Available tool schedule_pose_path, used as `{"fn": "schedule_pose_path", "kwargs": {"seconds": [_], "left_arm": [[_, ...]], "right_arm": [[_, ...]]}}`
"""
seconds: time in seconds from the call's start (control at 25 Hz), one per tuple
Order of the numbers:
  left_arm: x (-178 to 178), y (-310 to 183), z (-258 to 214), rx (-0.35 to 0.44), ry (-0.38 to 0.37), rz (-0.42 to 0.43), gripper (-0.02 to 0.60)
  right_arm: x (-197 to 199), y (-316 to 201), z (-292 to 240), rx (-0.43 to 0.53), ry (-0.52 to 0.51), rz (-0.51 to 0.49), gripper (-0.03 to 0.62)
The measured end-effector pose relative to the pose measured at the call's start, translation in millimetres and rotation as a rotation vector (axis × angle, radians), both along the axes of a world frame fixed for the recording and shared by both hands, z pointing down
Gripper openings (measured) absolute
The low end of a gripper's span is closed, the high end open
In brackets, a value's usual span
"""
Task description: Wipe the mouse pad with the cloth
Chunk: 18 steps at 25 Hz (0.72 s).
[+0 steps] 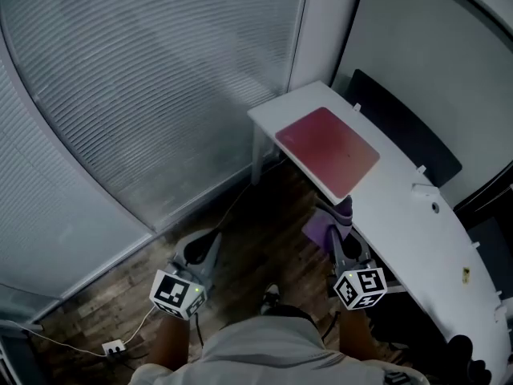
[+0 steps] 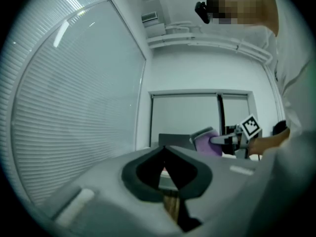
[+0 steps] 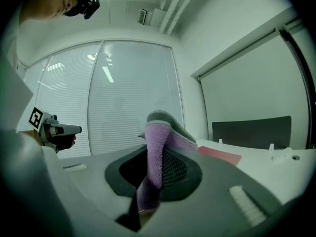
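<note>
The red mouse pad (image 1: 327, 149) lies flat near the far end of the white table (image 1: 417, 223); it also shows as a red strip (image 3: 219, 155) in the right gripper view. My right gripper (image 1: 343, 210) is held off the table's near edge, short of the pad, and is shut on a purple cloth (image 1: 323, 231) with a grey side. The cloth (image 3: 159, 147) stands up between its jaws and droops below them. My left gripper (image 1: 212, 244) hangs over the floor to the left, shut with nothing in it (image 2: 165, 149). From the left gripper view the cloth (image 2: 209, 143) appears to the right.
Window blinds (image 1: 144, 79) fill the left and far side. A dark chair back (image 1: 401, 123) stands behind the table. Small white items (image 1: 422, 188) sit on the tabletop past the pad. A cable and power socket (image 1: 114, 347) lie on the wooden floor.
</note>
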<state>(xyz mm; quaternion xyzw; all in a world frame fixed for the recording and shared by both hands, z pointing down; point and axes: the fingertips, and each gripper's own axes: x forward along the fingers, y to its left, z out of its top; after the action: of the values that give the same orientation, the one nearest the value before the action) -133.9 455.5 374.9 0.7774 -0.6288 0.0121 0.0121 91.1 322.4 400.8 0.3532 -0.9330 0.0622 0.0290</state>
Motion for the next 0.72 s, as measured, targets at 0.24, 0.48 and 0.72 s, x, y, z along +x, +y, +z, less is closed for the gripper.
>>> {"fn": "schedule_pose_path", "kwargs": {"seconds": [0.24, 0.48, 0.72], "left_arm": [[16.4, -119.7, -3.6, -0.013, -0.013, 0.037, 0.003], [37.8, -224.7, -7.8, -0.005, -0.021, 0.081, 0.002], [38.2, -306.1, -0.5, -0.016, -0.013, 0.138, 0.002]], "right_arm": [[20.6, -114.0, 8.3, -0.034, -0.019, 0.040, 0.049], [43.4, -209.6, 13.3, -0.048, -0.026, 0.081, 0.049], [49.3, -273.2, 17.9, -0.054, -0.020, 0.124, 0.049]]}}
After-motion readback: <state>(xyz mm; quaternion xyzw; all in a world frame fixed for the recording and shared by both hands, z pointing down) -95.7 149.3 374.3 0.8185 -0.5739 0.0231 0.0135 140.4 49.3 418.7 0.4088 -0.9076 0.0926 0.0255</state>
